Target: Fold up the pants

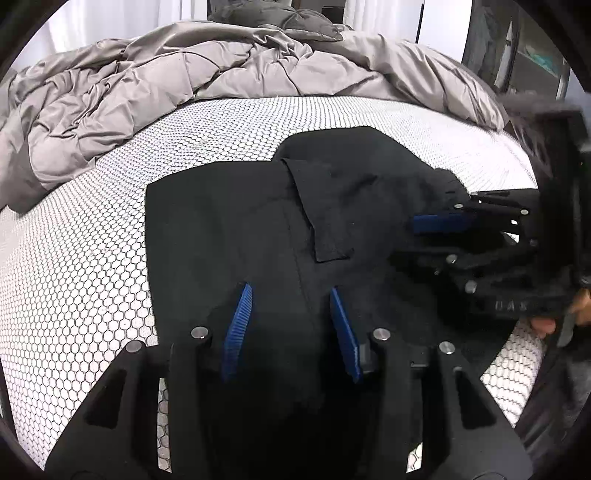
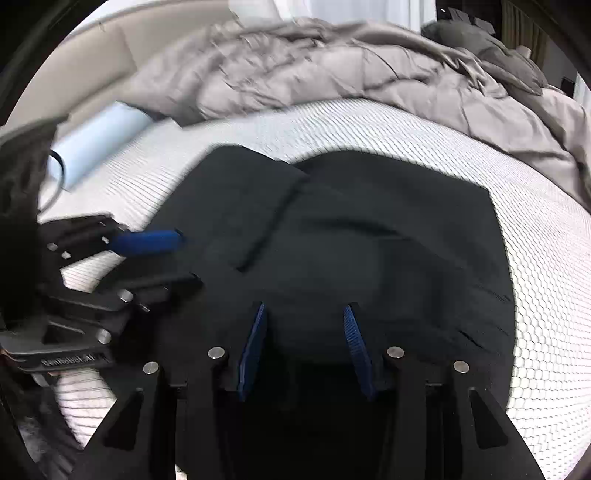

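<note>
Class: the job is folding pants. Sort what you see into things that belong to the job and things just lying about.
Job: pants, left gripper, right gripper.
Lying about: duvet, dark pillow, pale blue roll.

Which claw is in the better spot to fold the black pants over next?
Probably the right claw: it sits at the rumpled edge of the pants, where cloth lifts beside its pad. The left claw is over flatter cloth. Close call.

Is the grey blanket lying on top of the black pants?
No, the blanket is bunched up farther back on the bed, and the pants lie uncovered in front.
</note>
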Tool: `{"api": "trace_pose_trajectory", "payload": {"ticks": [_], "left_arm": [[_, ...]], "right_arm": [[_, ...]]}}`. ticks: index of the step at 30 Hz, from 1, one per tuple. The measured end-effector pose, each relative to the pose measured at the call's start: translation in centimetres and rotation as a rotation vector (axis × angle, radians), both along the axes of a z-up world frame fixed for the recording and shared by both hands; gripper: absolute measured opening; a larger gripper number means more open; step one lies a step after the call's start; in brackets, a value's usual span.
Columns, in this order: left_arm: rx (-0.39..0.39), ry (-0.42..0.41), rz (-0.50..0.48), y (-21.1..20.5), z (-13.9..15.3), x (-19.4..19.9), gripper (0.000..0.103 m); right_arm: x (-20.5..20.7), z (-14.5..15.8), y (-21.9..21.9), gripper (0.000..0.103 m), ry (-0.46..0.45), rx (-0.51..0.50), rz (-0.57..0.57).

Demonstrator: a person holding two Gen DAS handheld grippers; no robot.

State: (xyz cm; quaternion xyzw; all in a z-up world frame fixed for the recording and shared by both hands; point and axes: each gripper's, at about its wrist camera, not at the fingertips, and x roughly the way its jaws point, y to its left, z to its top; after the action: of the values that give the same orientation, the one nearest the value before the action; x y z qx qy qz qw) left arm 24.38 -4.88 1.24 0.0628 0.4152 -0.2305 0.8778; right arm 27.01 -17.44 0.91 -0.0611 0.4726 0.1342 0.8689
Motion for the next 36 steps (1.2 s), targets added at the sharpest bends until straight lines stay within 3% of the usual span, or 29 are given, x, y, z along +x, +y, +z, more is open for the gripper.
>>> {"api": "trace_pose_trajectory", "payload": {"ticks": [7,10,14,16,19,21,23,30,33,36], "left_arm": [[-0.004,-0.009,0.058,1.1,1.2,-0.7,0.042],[-0.058,-0.045,0.091,1.1,2.9,-0.1,0.042],[-0.018,0.02,0.094,0.2,1.6,3.3,0.042],[0.006,0.047,0.067,0.2,-0.1,4.5,0.042],[-0.004,0.047,0.026,1.1,0.0,4.3,0.042],[0.022,0.041,0.06,2.0,0.1,4.1,0.041],[0.005,0.051,0.082,2.7,0.0,3.9,0.041],[-0.026,-0.025,0.163,3.1,3.0,4.7,0.041],[-0.053,0.036,0.209,2.6,2.0,7.9,0.041],[-0.002,0.101,0.246,2.1,-0.3,9.8,0.042]], "right_arm": [[-1.4,0.9,-1.7,0.041,-0.018,-0.017,-0.025],[-1.1,1.8,-0.8,0.042,-0.018,0.062,0.004],[1.0,1.4,0.7,0.042,-0.016,0.068,0.003],[2.4,-0.2,1.5,0.042,0.045,0.029,0.008],[2.2,-0.4,1.1,0.042,0.036,-0.047,0.012],[1.6,-0.1,-0.6,0.041,0.026,-0.123,-0.041],[1.0,0.2,-2.1,0.04,0.03,-0.051,-0.033],[1.2,1.9,0.2,0.042,-0.013,-0.017,-0.015],[3.4,1.9,1.3,0.042,-0.026,0.007,-0.045],[5.4,0.1,1.5,0.044,0.044,0.021,-0.064]]}}
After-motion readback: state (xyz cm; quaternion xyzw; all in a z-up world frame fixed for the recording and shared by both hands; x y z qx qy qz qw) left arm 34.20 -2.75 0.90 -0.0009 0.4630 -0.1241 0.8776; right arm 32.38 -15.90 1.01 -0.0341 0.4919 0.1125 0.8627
